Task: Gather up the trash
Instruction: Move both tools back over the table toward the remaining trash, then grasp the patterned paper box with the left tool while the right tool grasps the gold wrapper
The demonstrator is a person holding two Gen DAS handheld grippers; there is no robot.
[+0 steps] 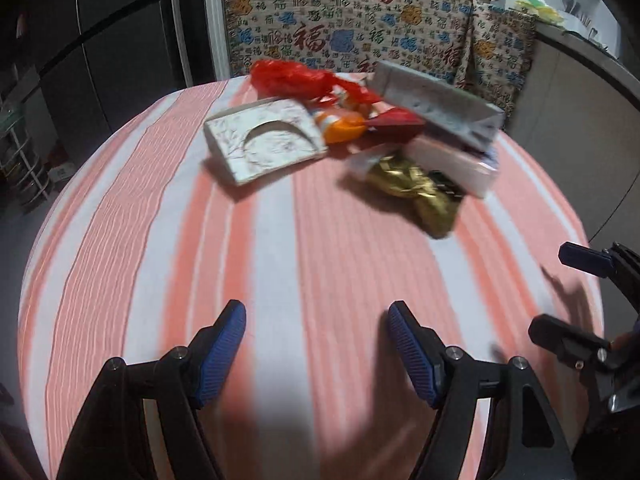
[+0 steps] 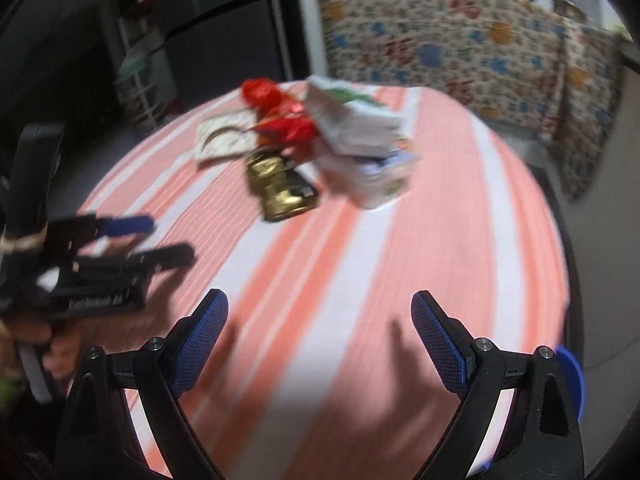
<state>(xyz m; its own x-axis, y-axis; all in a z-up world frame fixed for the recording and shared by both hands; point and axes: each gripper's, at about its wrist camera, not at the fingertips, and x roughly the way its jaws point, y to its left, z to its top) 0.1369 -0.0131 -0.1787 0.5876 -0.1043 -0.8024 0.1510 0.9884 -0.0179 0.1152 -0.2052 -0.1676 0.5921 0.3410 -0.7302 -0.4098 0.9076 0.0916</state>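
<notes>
My left gripper [image 1: 316, 344] hangs over the near part of the striped tablecloth [image 1: 160, 240], jaws spread wide with nothing but cloth between them. My right gripper [image 2: 320, 340] is the same story: jaws gaping, empty, only pink and white stripes in the gap. The trash sits well ahead of both, bunched toward the far edge of the table. There's a flat white box with a half-round cutout [image 1: 266, 142] on the left of the heap, a crumpled gold wrapper [image 1: 416, 196] nearest my fingers, and a red plastic bag [image 1: 288, 76] at the back. An orange packet [image 1: 340, 126] and a long white carton [image 1: 436, 106] lie tilted over the pile. No finger touches any of it. The right wrist view is blurred.
</notes>
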